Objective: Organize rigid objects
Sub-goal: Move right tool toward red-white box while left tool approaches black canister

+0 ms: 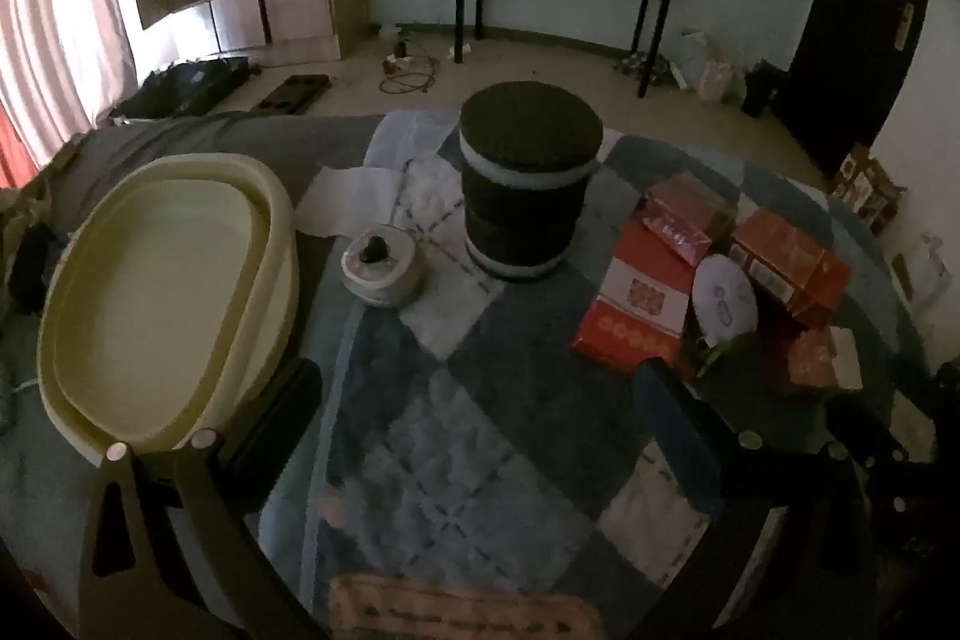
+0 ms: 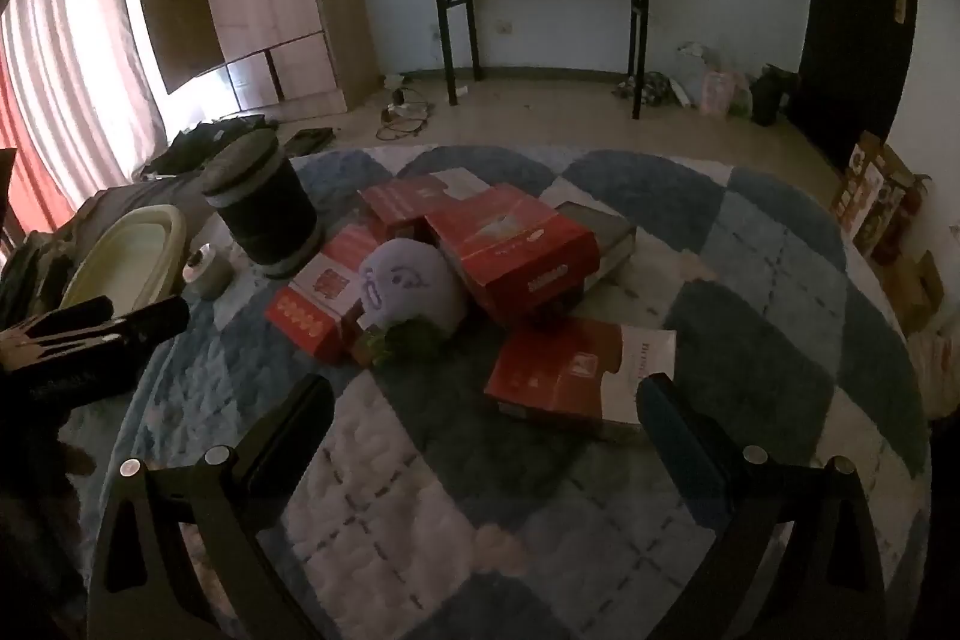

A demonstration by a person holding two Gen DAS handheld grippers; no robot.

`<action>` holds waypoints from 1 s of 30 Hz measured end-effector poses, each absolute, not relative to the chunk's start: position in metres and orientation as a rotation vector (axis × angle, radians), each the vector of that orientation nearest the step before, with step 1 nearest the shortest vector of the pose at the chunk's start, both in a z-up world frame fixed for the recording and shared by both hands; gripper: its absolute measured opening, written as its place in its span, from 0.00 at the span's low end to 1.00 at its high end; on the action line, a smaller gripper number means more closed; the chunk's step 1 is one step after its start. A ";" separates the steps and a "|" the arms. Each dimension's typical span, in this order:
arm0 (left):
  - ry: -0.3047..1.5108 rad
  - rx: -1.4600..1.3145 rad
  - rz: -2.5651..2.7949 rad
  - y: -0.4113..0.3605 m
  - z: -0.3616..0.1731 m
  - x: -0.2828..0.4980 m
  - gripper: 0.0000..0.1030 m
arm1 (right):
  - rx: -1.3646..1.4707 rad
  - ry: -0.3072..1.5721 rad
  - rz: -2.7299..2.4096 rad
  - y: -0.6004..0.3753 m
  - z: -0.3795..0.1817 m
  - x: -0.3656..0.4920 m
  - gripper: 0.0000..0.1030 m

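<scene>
Several red cardboard boxes [image 2: 510,244] lie heaped on a quilted blue-and-white checked blanket [image 2: 750,280], overlapping so that their edges hide one another; five or so show from the right wrist view, though the dim light makes the exact count uncertain. One round pale plush face [image 2: 408,286] leans against the heap, its lower part covered by something green and leafy that is too dark to identify. Left of the boxes stands one dark cylindrical bin [image 1: 528,196] with pale bands and a flat lid, and just beside it one small round white container [image 1: 381,271] with a dark knob. One oval cream plastic tub [image 1: 162,292] sits further left, partly cut off by the left hand-held gripper [image 1: 480,400], which is released, nothing between its jaws. The right hand-held gripper [image 2: 486,412] is likewise spread wide and empty above the blanket.
</scene>
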State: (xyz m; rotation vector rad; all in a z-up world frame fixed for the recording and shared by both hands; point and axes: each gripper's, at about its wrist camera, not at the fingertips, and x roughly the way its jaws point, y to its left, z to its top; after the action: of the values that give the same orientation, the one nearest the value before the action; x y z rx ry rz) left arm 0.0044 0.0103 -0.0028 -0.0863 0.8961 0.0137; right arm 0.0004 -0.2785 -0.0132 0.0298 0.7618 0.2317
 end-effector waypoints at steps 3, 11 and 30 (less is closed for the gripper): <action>0.907 -0.086 0.022 0.012 -0.005 0.005 1.00 | 0.031 0.762 0.230 -0.279 -0.014 0.001 1.00; 0.908 -0.088 0.008 0.010 -0.005 0.005 1.00 | 0.018 0.778 0.223 -0.277 -0.018 0.003 1.00; 0.907 -0.062 0.039 0.011 -0.010 0.004 1.00 | 0.036 0.826 0.214 -0.279 -0.032 0.014 1.00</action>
State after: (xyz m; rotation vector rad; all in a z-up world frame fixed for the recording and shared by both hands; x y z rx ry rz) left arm 0.0045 0.0115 -0.0103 -0.0620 0.9071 0.0394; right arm 0.0142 -0.2795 -0.0325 0.0356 0.8261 0.2135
